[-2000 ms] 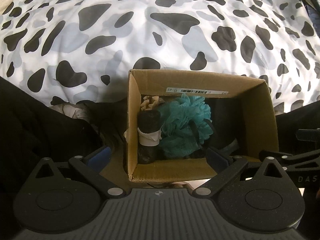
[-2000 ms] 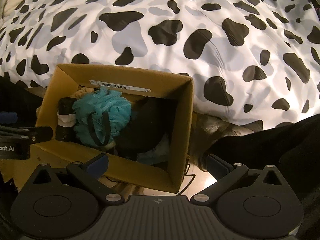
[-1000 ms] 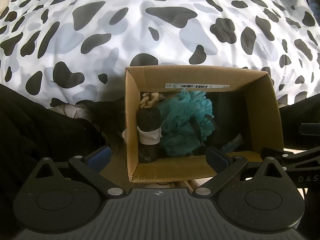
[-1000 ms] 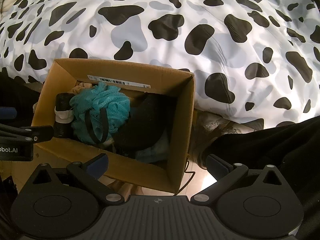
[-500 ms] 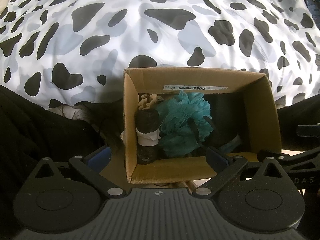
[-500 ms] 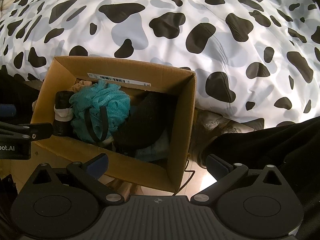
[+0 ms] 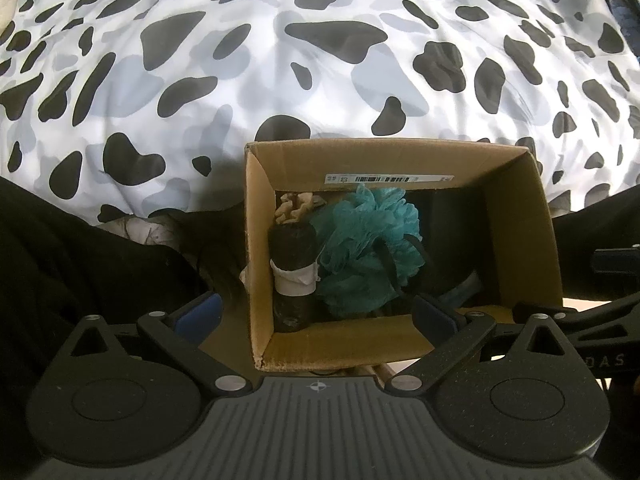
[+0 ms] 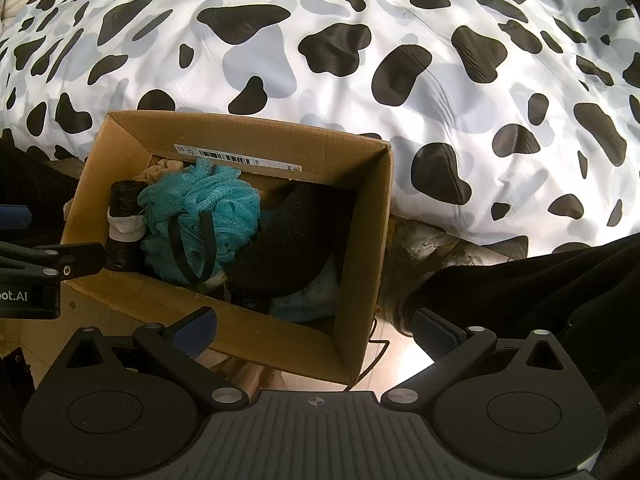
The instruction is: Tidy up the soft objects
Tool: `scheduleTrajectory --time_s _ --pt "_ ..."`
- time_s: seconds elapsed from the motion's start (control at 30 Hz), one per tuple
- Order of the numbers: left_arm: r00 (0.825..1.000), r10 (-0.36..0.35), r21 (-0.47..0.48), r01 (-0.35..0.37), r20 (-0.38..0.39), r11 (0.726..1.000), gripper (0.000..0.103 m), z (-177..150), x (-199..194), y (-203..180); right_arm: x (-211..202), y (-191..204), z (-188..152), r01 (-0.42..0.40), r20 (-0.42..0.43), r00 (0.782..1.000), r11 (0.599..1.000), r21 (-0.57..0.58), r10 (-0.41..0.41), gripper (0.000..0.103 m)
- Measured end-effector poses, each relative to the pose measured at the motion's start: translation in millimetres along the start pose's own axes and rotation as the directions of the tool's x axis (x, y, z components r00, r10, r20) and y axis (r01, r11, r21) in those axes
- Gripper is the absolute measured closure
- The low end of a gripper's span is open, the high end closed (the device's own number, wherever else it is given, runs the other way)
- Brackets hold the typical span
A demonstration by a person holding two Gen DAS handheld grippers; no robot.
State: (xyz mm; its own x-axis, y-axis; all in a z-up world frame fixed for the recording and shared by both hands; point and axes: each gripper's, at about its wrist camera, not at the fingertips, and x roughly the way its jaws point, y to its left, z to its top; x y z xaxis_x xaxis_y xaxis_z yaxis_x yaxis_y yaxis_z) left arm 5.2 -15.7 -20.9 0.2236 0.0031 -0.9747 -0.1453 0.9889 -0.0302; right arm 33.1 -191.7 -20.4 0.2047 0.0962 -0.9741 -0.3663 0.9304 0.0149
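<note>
left wrist: gripper (image 7: 316,314) spread, empty, over box (image 7: 516,216) near edge; loofah (image 7: 370,248), roll (image 7: 294,276) inside | right wrist: gripper (image 8: 316,326) spread, empty; loofah (image 8: 200,220) at box (image 8: 360,240) left wall | progress: seemingly packed, nothing loose visible

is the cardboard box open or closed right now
Open. The cardboard box has no flaps over its top, so the teal bath pouf and black roll inside are visible.

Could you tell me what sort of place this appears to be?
Most likely a bedroom: a cow-print black-and-white duvet fills the background, and an open brown cardboard box beside it holds a teal mesh bath pouf and other soft items.
</note>
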Motion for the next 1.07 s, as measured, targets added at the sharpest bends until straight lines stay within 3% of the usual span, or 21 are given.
scheduleTrajectory --time_s 1.07 --pt "1.000 0.013 0.015 -0.013 0.017 1.000 0.000 0.8 -0.8 -2.2 2.7 2.4 -1.4 0.003 -0.009 1.000 1.000 -0.010 -0.003 0.000"
